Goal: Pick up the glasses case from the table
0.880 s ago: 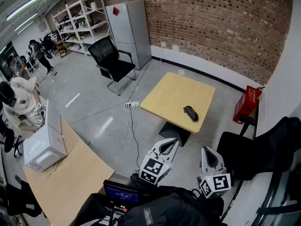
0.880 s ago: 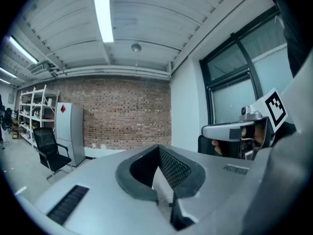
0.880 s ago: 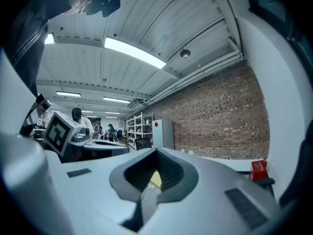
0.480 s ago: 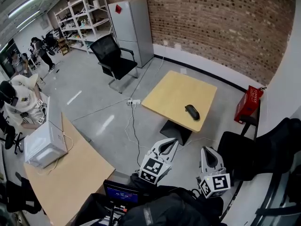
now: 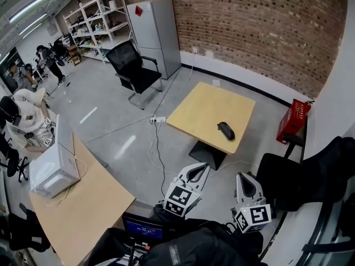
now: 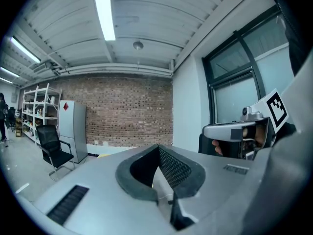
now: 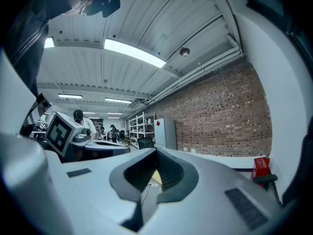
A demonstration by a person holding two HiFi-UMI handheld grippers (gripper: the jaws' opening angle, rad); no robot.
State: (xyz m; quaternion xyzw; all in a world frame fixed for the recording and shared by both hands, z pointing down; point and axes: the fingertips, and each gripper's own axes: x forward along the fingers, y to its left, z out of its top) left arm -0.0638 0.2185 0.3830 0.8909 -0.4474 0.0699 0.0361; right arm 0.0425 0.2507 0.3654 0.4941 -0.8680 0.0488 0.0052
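Across the floor, well ahead of me, the glasses case lies near the close edge of the table. I hold my left tongs and right tongs low, both pressed together and empty, since nothing is within reach.

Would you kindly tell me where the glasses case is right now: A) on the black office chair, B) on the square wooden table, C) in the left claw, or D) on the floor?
B: the dark glasses case lies on the square wooden table, near its right edge.
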